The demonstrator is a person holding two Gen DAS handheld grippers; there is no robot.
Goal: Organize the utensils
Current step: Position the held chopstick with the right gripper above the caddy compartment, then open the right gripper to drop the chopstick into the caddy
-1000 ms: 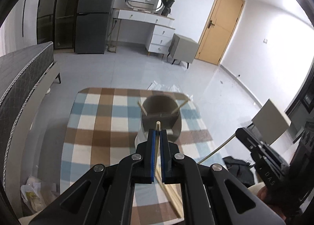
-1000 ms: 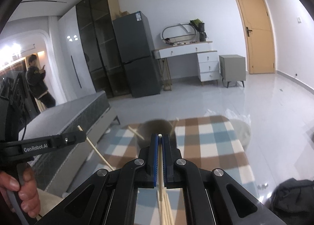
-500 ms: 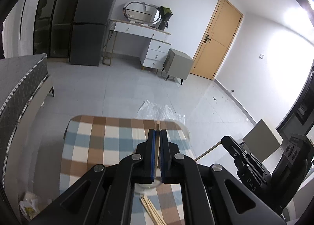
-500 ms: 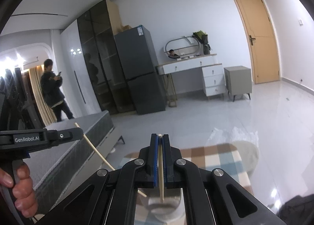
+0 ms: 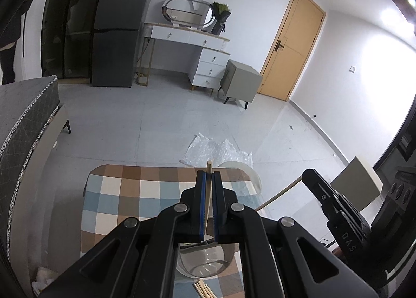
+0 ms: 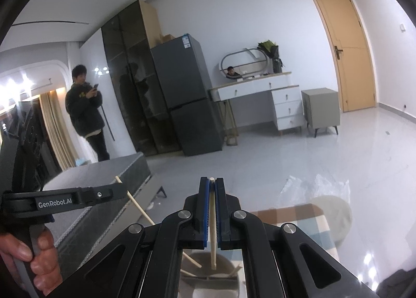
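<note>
- Left gripper [image 5: 208, 176] pinched closed on a wooden chopstick [image 5: 208, 194]; stick runs along the finger line, top end pokes just past the fingertips, lower end drops toward the holder.
- Right gripper [image 6: 212, 182] also clamped on a pale chopstick [image 6: 213, 233]; long axis near upright, slight tilt, lower tip hangs over the holder's mouth.
- Key relation: the grey round holder [image 6: 205, 269] sits directly below and just in front of both tools, so each stick points down into it. Looks like the drop-in step; a straight-down lowering then a release should do it.
- Right tip seems nearer the opening, at or just inside the rim; can't tell exact depth. Left stick's lower end is hidden behind the fingers, so can't tell how close it is.
- Holder contents: in the right wrist view at least two other stick ends lean inside against the wall [image 6: 192, 261]. In the left wrist view the holder's rim [image 5: 205, 269] shows a mostly bare bottom.
- Loose chopsticks [image 5: 204, 290] lie on the checked tablecloth [image 5: 124, 194] just beside the holder, near edge. Judgement: more to collect, task part done.
- Risk: sticks crossing each other at the mouth if both go in together.
- The left tool also shows side-on in the right wrist view, its stick angled down toward the holder.
</note>
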